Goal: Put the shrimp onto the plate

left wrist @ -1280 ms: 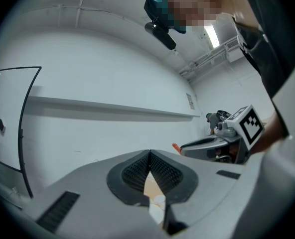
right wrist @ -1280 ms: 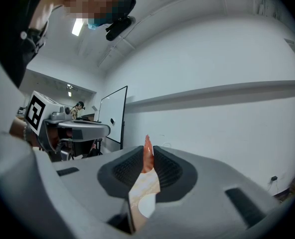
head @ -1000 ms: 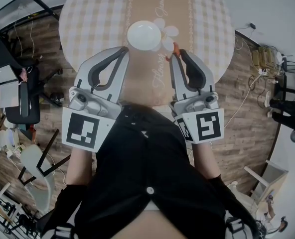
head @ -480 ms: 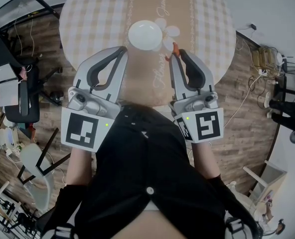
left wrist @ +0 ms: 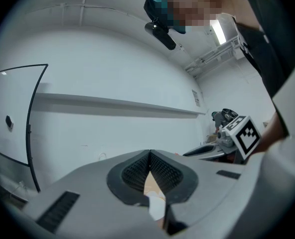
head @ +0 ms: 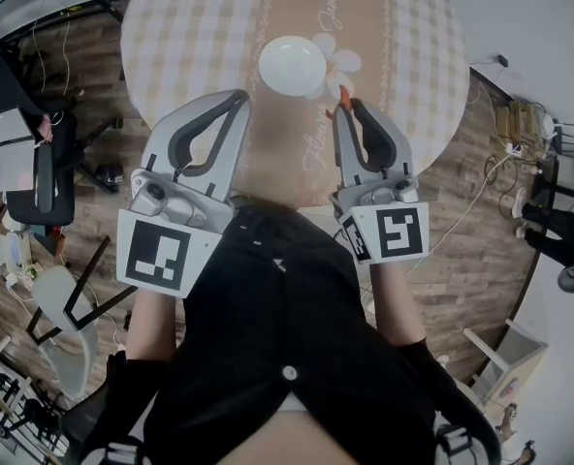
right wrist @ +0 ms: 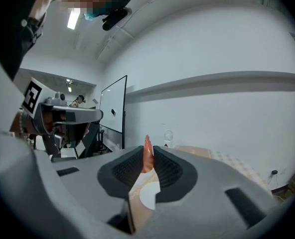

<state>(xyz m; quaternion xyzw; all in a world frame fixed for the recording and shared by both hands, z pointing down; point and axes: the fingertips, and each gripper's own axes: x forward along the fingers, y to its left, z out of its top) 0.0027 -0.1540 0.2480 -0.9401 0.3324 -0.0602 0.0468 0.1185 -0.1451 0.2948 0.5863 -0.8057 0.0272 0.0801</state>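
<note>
Right claw (head: 343, 106) is pinching the shrimp (head: 342, 95). In the right gripper view its two padded jaws are pressing together on the orange body, and the shrimp (right wrist: 147, 152) is sticking out past the tips as a thin sliver. Its long axis is running along the jaws, so the free end is pointing forward, away from the person and out over the counter (head: 190, 27).

Plate (head: 292, 65), white and round, is sitting on the counter just ahead of that claw and off to its left. In the head view the claw tip and the plate rim are looking near but apart. Through the slot under the shrimp, the right gripper view is showing a white patch that is probably the plate (right wrist: 146, 197); it is blurred and partly cut off by the jaws.

Left claw (head: 237, 99) is hanging at about the same reach on the plate's other side. Its jaws are pressed together on nothing, and only counter and a pale patch are showing through the slot in its own view.

Judgement: the right hand is doing the carrying, and the coming move is turning on a short shift forward and to the left, bringing the shrimp over the plate's middle before the jaws part. As the shrimp is projecting beyond the tips, the claw itself likely need not reach the centre. How high the claw is riding above the plate is not readable from the steep head view.
</note>
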